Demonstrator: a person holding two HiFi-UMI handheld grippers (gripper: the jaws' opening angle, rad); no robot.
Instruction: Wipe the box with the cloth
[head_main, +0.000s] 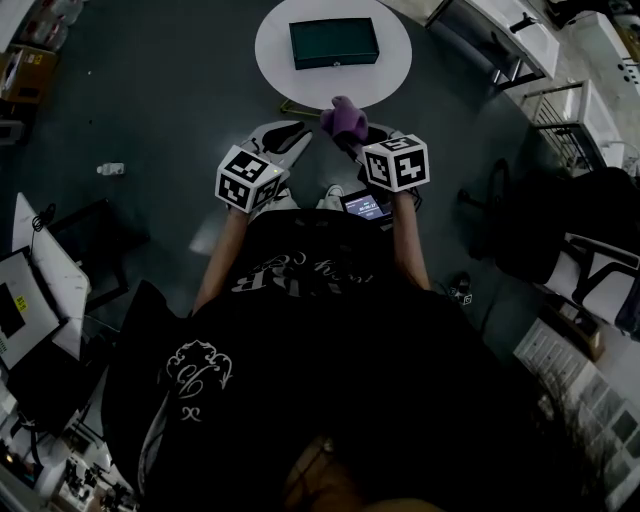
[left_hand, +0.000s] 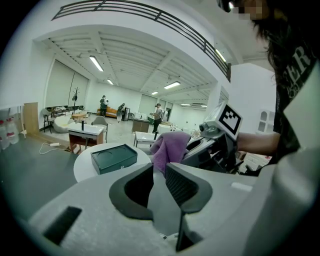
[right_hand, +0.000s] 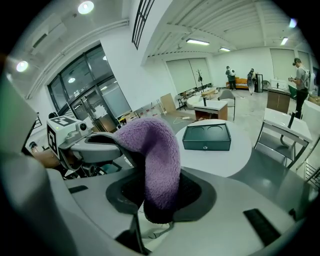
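A dark green box lies flat on a round white table ahead of me; the left gripper view shows this box too, and so does the right gripper view. My right gripper is shut on a purple fleece cloth, which stands up out of the jaws and flops over. The cloth hangs just short of the table's near edge. My left gripper is beside it on the left, jaws drawn together to a narrow slit, with nothing between them. Both grippers are off the table.
A small bottle lies on the dark floor at left. Chairs and a rack stand at right, and a desk with a screen at left. A lit device sits below the grippers. People stand far off in the hall.
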